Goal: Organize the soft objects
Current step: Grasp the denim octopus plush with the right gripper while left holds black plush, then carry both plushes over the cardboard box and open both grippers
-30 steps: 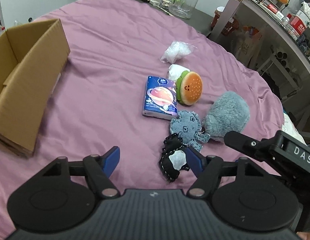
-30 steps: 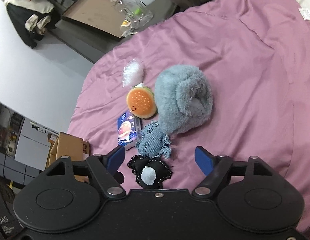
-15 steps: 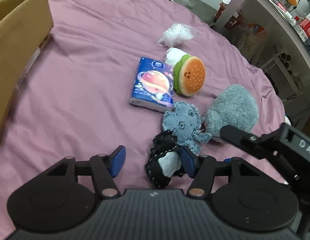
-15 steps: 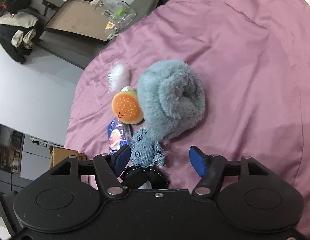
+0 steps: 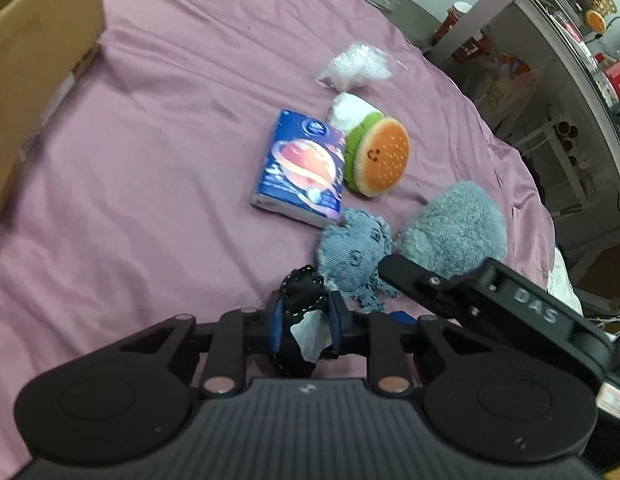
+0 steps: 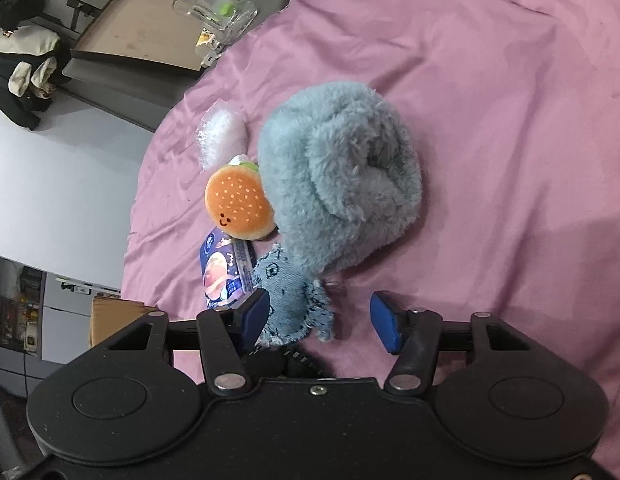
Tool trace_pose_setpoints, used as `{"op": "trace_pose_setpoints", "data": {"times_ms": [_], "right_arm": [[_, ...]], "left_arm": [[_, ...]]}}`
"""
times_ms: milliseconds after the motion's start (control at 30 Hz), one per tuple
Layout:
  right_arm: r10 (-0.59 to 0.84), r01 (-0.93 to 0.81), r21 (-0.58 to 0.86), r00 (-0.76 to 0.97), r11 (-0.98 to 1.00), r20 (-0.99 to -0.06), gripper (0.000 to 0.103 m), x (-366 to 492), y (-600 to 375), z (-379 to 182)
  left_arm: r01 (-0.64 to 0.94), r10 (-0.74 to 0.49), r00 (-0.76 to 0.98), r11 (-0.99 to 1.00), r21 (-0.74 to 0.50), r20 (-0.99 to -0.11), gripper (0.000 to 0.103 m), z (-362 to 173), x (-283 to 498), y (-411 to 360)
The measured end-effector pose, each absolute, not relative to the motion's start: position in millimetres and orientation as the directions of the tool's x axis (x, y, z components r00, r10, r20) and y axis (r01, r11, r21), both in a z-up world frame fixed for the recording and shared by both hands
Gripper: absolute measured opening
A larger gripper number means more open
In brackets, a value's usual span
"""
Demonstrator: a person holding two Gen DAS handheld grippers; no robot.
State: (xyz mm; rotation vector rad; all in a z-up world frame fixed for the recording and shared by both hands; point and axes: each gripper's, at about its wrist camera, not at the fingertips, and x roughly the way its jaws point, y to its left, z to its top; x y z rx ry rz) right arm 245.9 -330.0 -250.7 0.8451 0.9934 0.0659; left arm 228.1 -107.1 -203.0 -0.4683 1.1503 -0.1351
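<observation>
1. Black fabric with pale edge stitching and a white patch, a small soft toy [image 5: 300, 312], sat pinched between the blue pads of the left gripper [image 5: 305, 326], whose fingers were drawn close against it; its lower part was lost behind the gripper body.
2. In the right wrist view only a dark stitched sliver of that toy [image 6: 298, 362] showed under the gripper body.
3. The right gripper [image 6: 318, 318] stood with its blue pads wide apart, holding nothing; a frayed blue denim soft toy [image 6: 288, 300] lay between them, nearer the left pad, and contact with that pad could not be judged.
4. From the left wrist view the right gripper's black finger [image 5: 426, 280] covered the near edges of the denim toy [image 5: 352, 252] and of the fluffy grey-blue plush bundle [image 5: 456, 228].
5. A hamburger-shaped plush [image 5: 378, 156] lay just beside a blue tissue pack printed with a planet [image 5: 300, 168] on the mauve bedsheet [image 5: 158, 168].
6. A white lump [image 5: 348, 108] behind the hamburger was partly hidden and hard to identify; a clear crinkled plastic bag [image 5: 356, 66] lay beyond it.
7. The brown cardboard box [image 5: 38, 64] was cut off at the left edge.
</observation>
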Motion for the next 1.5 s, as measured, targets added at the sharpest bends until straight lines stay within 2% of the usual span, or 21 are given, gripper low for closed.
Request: {"op": "trace_pose_setpoints", "data": {"times_ms": [233, 267, 300, 433, 1100, 1500], "right_arm": [[0.368, 0.312, 0.634, 0.603, 0.707, -0.707, 0.055, 253.6, -308.2, -250.3], [0.375, 0.305, 0.637, 0.601, 0.708, -0.706, 0.047, 253.5, -306.4, -249.5], [0.377, 0.304, 0.633, 0.595, 0.712, -0.71, 0.034, 253.5, -305.5, -249.1], [0.386, 0.307, 0.652, 0.607, 0.693, -0.695, 0.027, 247.6, -307.8, -247.2], [0.336, 0.221, 0.645, 0.706, 0.731, -0.623, 0.025, 212.4, -272.2, -178.4], [0.304, 0.167, 0.609, 0.746, 0.776, -0.592, 0.025, 205.5, -242.9, -149.2]], "left_arm": [[-0.119, -0.315, 0.445, 0.907, -0.404, -0.838, 0.022, -179.5, 218.4, -81.8], [-0.118, -0.308, 0.452, 0.91, -0.398, -0.837, 0.022, -175.9, 217.0, -77.2], [-0.117, -0.3, 0.462, 0.912, -0.393, -0.835, 0.022, -172.0, 215.4, -71.8], [-0.126, -0.281, 0.48, 0.915, -0.382, -0.831, 0.022, -162.3, 211.2, -54.0], [-0.098, -0.232, 0.605, 0.928, -0.36, -0.762, 0.022, -94.9, 190.2, 5.7], [-0.075, -0.209, 0.656, 0.938, -0.339, -0.725, 0.022, -72.0, 187.2, 39.2]]}}
